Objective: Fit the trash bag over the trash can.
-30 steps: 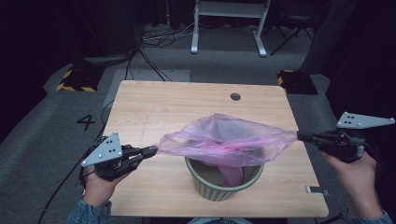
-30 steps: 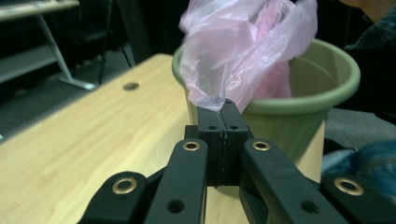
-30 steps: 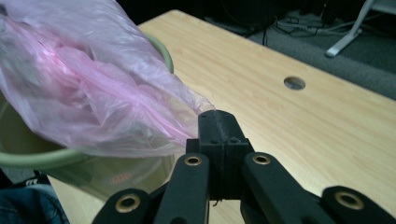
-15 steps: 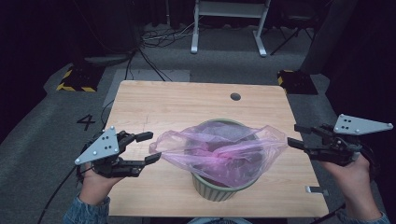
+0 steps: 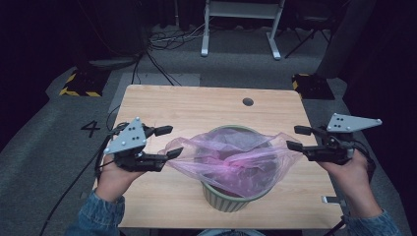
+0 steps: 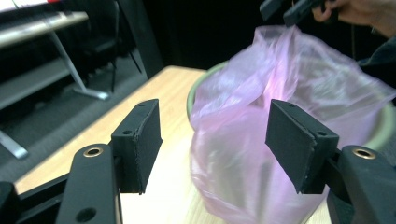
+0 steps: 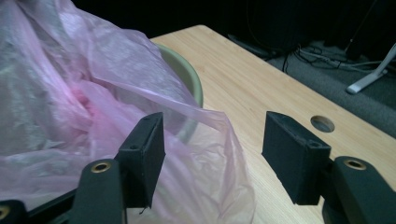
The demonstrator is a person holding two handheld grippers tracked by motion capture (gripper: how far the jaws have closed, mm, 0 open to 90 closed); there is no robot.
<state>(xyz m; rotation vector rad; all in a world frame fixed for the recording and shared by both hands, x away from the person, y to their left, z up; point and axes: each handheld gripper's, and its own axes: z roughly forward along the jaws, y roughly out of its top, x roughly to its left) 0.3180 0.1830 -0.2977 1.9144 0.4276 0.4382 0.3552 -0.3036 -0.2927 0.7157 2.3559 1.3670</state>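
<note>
One green bin (image 5: 231,199) stands near the front edge of the worktop (image 5: 196,101), a little right of centre, and one pink plastic bag (image 5: 231,160) is draped loosely over its mouth, most of the film sagging inside, two flaps hanging out over the rim. The bag's long axis runs left to right across the high view, from one hand to the other. Left tongs (image 5: 171,142): jaws have just been opening and now stand spread, one above the other, with the bag's left flap (image 6: 224,154) reaching in between them; the pads do not press it (in the left gripper view the film lies loose in the gap, nearer the right-hand pad). Right tongs (image 5: 297,138): also just opened, spread, the bag's right flap (image 7: 210,154) lying in front of the jaws and against the inner one, not pinched. Both tongs sit level with the rim, on opposite sides of the bin, each pointing inward at its own flap; the left looks slightly closer to its flap. Likely next move: re-grip each flap and pull it down over the rim. Count: one bin, one bag, two tongs, one cable hole (image 5: 248,102) in the worktop.
</note>
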